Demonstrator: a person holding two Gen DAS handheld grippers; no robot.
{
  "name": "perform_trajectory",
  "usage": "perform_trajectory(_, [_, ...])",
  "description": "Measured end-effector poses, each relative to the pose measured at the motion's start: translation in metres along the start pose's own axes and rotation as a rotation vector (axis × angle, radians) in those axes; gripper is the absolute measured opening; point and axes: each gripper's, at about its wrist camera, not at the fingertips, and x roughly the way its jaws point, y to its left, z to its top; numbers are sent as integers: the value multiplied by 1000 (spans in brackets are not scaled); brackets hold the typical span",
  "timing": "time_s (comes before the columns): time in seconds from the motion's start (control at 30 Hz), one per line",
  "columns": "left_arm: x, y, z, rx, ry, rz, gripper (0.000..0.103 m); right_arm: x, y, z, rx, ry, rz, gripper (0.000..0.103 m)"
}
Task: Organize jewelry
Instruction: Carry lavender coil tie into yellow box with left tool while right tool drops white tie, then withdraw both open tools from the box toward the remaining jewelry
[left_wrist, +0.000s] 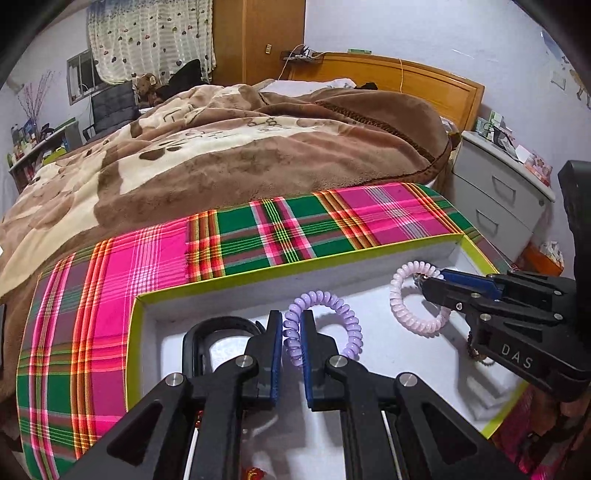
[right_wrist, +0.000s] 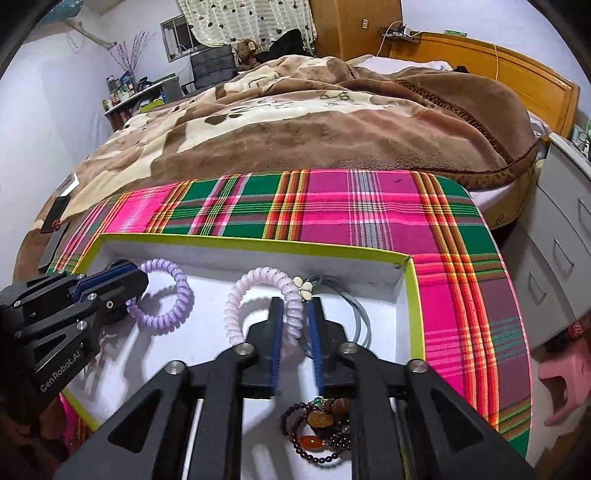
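A big brown and cream blanket (left_wrist: 229, 147) with paw prints covers the bed; a wooden headboard (left_wrist: 417, 79) stands behind it, with a yellow cord (left_wrist: 400, 74) hanging over it; a pink and green checked cloth (right_wrist: 369, 218) lies in front of the blanket; a grey drawer unit (left_wrist: 502, 188) stands by the bed, with small things on top; a curtain (left_wrist: 147, 37) with little hearts hangs at the window (left_wrist: 79, 74); a dark chair (left_wrist: 110, 105) sits near a shelf (left_wrist: 33, 144) of bottles; a wooden door (left_wrist: 269, 37) is at the back; a pink stool (right_wrist: 561, 380) stands low on the right.
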Motion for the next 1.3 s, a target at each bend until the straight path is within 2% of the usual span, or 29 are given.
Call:
perform_trajectory(0.3, [-19, 4, -3, -33, -28, -28, 9, -20, -1, -2, 7, -28, -3, 19])
perform_trajectory(0.6, [-79, 3, -28, -61, -108, -19, 9, -81, 14, -25, -18, -119, 9, 19])
perform_trajectory(0.9, [-153, -9, -81, -76, -199, -13, 9, -155, 33, -84, -50, -217, 36, 20])
perform_trajectory(1.3, [-224, -34, -154, -74, -255, -11, 9, -208, 42, -169, -27, -245, 48, 20])
